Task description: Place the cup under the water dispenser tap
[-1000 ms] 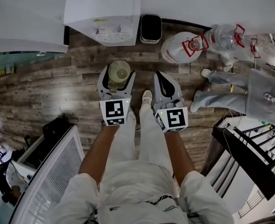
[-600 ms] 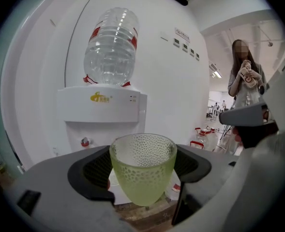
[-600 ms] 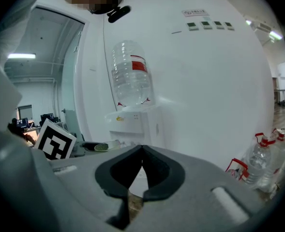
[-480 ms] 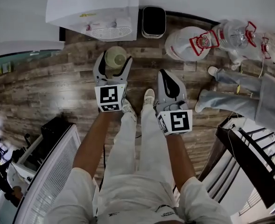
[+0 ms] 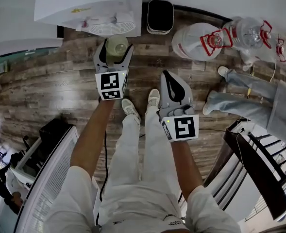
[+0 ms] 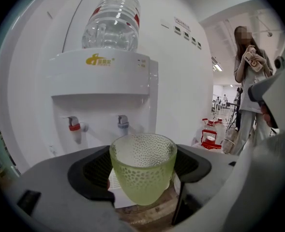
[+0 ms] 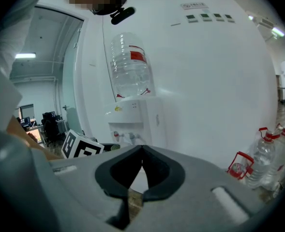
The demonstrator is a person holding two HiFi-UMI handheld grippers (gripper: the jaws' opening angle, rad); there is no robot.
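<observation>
A pale green dimpled cup stands upright between the jaws of my left gripper, which is shut on it. In the head view the cup hangs just in front of the white water dispenser, close to its drip grille. Straight ahead in the left gripper view are a red tap and a blue tap, both above and beyond the cup's rim. My right gripper is shut and empty, lower and to the right, over the wooden floor. It also sees the dispenser at a distance.
A black bin stands right of the dispenser. Large water bottles with red handles lie further right. A person in jeans stands at the right, beside a black rack. My own legs and shoes are below the grippers.
My left gripper has carried the cup forward and down toward the dispenser's taps. The right gripper has sunk a little and stays shut. The dispenser has drawn closer in the head view.
</observation>
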